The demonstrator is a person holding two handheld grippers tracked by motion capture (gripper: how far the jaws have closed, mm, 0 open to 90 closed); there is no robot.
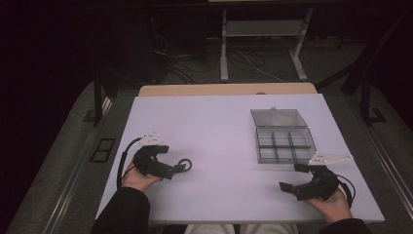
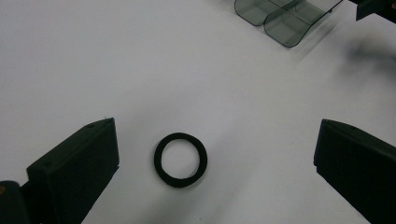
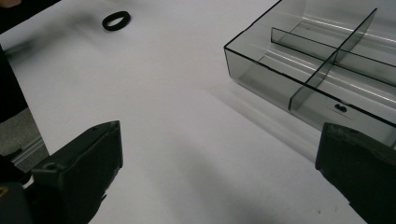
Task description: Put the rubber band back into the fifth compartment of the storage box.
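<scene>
A small black ring [image 1: 185, 165] lies flat on the white table [image 1: 219, 122] at the left. My left gripper [image 1: 174, 162] is open and low over the table, and the ring [image 2: 180, 159] lies between its two jaws [image 2: 217, 123] without touching either. At the right stands a clear grey compartment box [image 1: 285, 145] with its lid [image 1: 277, 117] folded back. My right gripper [image 1: 290, 176] is open just in front of the box, with nothing between its jaws [image 3: 220, 126]. In the right gripper view the box [image 3: 327, 60] is close ahead and the ring [image 3: 116, 20] far off.
A small dark speck [image 3: 341, 108] sits in the box's nearest compartment. A wooden tabletop edge [image 1: 226, 89] runs behind the white board. Table legs and cables [image 1: 243, 61] are on the floor beyond. A corner of the box [image 2: 285, 21] appears in the left gripper view.
</scene>
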